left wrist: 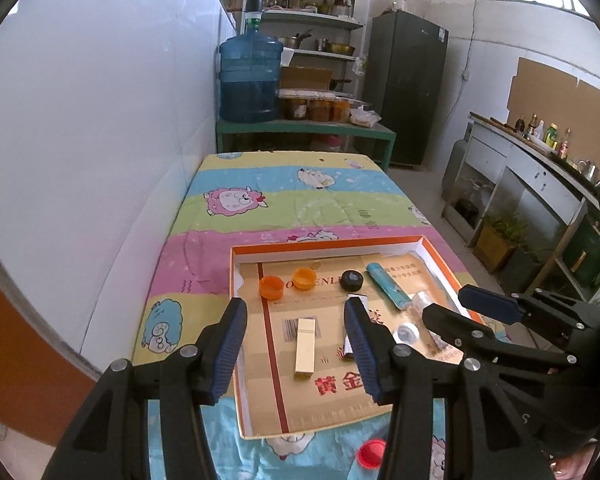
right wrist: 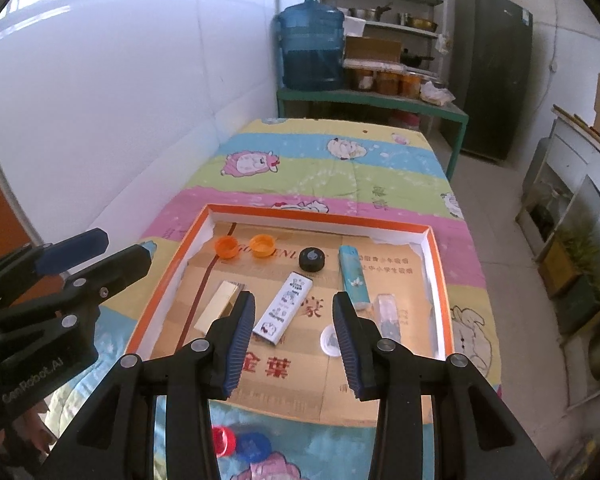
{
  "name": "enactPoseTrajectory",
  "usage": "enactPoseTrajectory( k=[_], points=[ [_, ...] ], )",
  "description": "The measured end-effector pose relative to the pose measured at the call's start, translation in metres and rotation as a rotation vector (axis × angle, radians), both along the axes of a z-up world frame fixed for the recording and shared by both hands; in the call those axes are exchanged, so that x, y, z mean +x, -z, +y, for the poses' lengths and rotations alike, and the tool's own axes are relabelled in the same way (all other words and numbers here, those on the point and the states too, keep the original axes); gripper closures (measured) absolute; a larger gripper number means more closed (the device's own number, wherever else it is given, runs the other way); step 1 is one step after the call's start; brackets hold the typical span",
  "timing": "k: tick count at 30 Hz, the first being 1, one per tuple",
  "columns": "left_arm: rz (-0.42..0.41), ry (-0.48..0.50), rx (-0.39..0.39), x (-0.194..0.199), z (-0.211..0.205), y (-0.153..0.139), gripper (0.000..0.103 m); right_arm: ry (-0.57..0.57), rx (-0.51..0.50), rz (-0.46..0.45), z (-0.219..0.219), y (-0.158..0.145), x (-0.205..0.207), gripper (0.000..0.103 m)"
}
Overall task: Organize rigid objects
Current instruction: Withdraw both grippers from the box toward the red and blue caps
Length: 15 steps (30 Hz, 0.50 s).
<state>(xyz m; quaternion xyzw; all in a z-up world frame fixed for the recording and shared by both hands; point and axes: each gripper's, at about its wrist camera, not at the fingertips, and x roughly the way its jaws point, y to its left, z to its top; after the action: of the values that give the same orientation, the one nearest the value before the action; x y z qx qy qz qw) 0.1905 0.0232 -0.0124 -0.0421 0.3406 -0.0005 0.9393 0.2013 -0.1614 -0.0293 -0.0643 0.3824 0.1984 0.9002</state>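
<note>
An orange-rimmed tray [right wrist: 320,216] lined with cardboard lies on the cartoon-print cloth. Inside are two orange caps [right wrist: 226,247] [right wrist: 262,246], a black cap [right wrist: 312,259], a teal tube [right wrist: 353,276], a gold box [right wrist: 218,306], a white printed pack [right wrist: 284,308], a clear piece [right wrist: 388,314] and a white cap [right wrist: 330,342]. A red cap [right wrist: 222,440] and a blue cap [right wrist: 254,446] lie on the cloth in front of the tray. My right gripper [right wrist: 294,300] hovers open and empty above the tray. My left gripper [left wrist: 296,308] is open and empty over the gold box [left wrist: 305,348].
A white wall runs along the left of the table. Behind the table stand a green bench with a blue water jug [left wrist: 250,76], shelves of pots and a dark fridge [left wrist: 406,88]. A counter with bottles [left wrist: 540,148] lines the right side across a tiled floor.
</note>
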Motion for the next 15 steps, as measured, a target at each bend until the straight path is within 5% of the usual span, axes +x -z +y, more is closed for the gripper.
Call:
enactPoseTrajectory(
  k=[15],
  points=[
    [-0.013,0.026,-0.034,-0.051,-0.003,0.001,0.053,0.003,-0.005,-0.015,-0.020,-0.001,-0.057,0.061]
  ],
)
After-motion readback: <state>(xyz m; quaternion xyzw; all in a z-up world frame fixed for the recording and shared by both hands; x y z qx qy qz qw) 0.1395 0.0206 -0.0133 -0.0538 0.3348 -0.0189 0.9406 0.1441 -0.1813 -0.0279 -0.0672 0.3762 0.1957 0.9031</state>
